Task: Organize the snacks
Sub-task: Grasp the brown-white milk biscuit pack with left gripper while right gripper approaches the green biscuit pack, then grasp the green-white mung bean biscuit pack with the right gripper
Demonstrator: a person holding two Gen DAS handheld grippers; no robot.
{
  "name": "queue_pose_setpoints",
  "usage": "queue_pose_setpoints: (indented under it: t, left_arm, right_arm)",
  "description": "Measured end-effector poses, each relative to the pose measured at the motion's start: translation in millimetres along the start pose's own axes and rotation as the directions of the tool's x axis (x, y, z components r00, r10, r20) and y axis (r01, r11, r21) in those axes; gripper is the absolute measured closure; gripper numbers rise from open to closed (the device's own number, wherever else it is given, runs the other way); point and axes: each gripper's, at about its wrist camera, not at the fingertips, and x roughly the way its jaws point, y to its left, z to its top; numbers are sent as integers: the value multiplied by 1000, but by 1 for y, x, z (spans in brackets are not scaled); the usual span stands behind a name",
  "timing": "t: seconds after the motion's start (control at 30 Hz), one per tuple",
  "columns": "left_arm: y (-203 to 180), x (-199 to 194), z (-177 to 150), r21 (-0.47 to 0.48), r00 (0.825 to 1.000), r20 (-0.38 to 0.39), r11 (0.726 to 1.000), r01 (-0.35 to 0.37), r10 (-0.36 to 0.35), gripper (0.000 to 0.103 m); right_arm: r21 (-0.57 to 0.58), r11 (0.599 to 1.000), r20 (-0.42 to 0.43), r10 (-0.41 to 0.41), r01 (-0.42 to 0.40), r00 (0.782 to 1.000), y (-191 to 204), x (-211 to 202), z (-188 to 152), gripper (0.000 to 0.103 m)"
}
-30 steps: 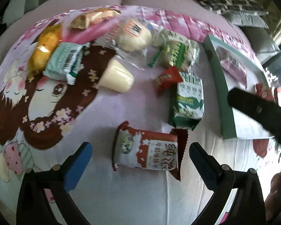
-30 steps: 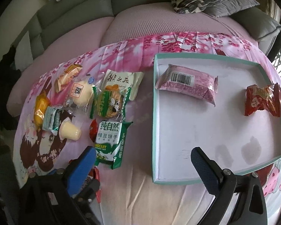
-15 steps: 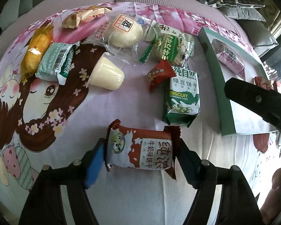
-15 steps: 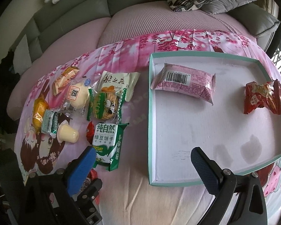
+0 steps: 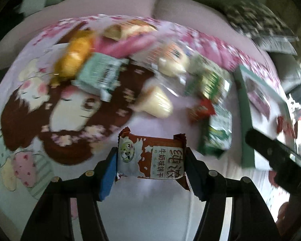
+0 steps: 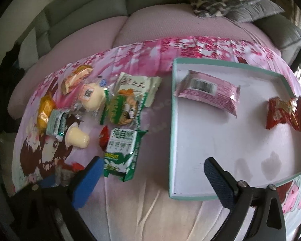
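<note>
Left gripper fingers clamped on the ends of the brown biscuit pack, jaws closing a bit more, pack likely bound for the box. Right gripper hangs empty, jaws wide but starting to close, over the sheet by the box edge. Other snacks lie loose left.

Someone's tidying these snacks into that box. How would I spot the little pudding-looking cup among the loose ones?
Start at the teal-edged box and look left to the pile on the pink cartoon cloth. At the pile's left edge lies the pale yellow jelly cup, tipped on its side beside a mint-green wrapper. It is the only bare plastic cup; everything around it is a sealed packet.
</note>
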Motion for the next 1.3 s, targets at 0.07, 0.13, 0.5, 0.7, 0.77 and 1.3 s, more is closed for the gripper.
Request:
queue_pose_setpoints:
  t: [0.07,0.13,0.5,0.7,0.77,1.3]
  left_arm:
    - [14,-4,3,-48,1000,14,999,-6,7,38]
    - [26,-7,4,-86,1000,22,996,-9,11,38]
    - [57,-14,-1,-199,999,45,980,-8,17,38]
    - [53,-14,-2,-185,999,39,983,-1,9,38]
    - [52,-12,0,-183,999,37,983,-2,9,38]
    - [45,-10,-1,-161,1000,31,987,8,-3,38]
  right_arm:
    - [-26,1000,-1,4,-4,1000,7,1,-1,8]
    - [-54,999,-2,5,-5,1000,14,3,-3,14]
    - [-154,988,-22,5,-9,1000,43,19,-6,26]
    - [-174,985,-45,-6,-2,999,49,33,-7,34]
    - [-171,985,-51,-5,-4,999,49,37,-7,36]
    - [-138,990,-70,9,-19,998,44,47,-4,58]
